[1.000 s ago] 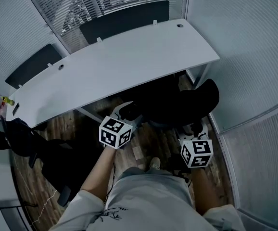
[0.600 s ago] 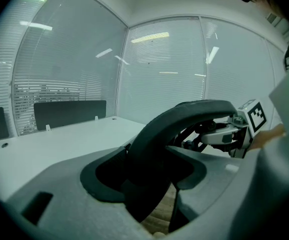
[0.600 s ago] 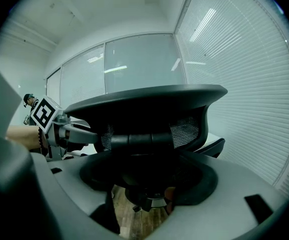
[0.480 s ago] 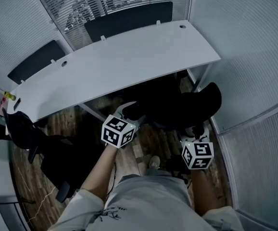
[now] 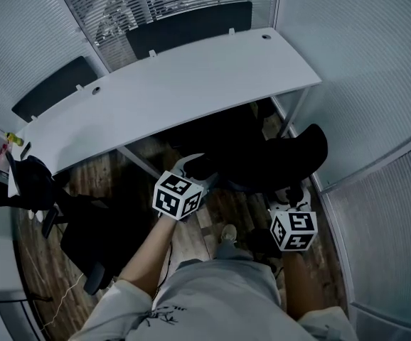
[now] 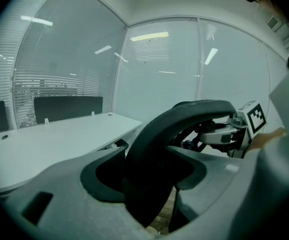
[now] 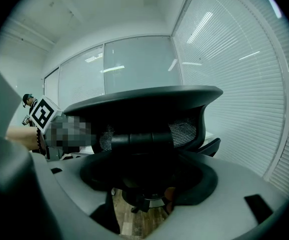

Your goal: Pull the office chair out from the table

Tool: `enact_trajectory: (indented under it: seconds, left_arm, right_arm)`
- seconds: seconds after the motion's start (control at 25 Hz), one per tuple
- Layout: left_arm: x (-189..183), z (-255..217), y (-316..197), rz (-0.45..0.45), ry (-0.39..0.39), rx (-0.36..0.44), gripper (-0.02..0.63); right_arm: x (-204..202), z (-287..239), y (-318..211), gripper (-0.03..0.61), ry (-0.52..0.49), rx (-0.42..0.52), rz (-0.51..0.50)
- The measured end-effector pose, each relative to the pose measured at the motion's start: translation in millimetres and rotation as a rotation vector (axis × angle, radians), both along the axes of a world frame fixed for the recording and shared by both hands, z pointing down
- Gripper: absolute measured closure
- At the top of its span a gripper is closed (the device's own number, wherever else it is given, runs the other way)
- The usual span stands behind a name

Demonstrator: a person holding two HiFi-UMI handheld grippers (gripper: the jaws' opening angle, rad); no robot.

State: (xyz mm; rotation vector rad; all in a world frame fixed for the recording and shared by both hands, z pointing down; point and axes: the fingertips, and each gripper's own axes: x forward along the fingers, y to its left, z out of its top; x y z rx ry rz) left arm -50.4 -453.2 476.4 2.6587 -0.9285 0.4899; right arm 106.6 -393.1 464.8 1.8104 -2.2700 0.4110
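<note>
A black office chair (image 5: 291, 155) stands at the white table (image 5: 177, 91), its seat partly under the right end. My left gripper (image 5: 193, 166) is shut on the left edge of the curved backrest (image 6: 184, 119), which fills the gap between the jaws of that gripper (image 6: 147, 155). My right gripper (image 5: 291, 194) is at the backrest's right side. In the right gripper view the back of the chair (image 7: 144, 104) and its dark support fill the jaws of the right gripper (image 7: 147, 160), which looks shut on it. The seat and base are mostly hidden.
A second black chair (image 5: 84, 240) stands at the left on the wooden floor (image 5: 99, 180). Dark screens (image 5: 184, 27) line the table's far edge. Blinded glass walls (image 5: 376, 69) close in the right and back. The person's shoe (image 5: 227, 235) is between the grippers.
Both grippers and the chair's backrest have come back a little from the table toward the person. The table's near edge now sits slightly farther from the grippers.
</note>
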Motion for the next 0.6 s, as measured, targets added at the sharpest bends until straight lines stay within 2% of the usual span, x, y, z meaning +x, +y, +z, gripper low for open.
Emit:
enact_trajectory:
  seconds: [0.6]
  left_arm:
    - [1, -1, 67, 0.058, -0.002, 0.01, 0.37]
  right_arm:
    - [-1, -1, 69, 0.298, 0.0, 0.017, 0.021]
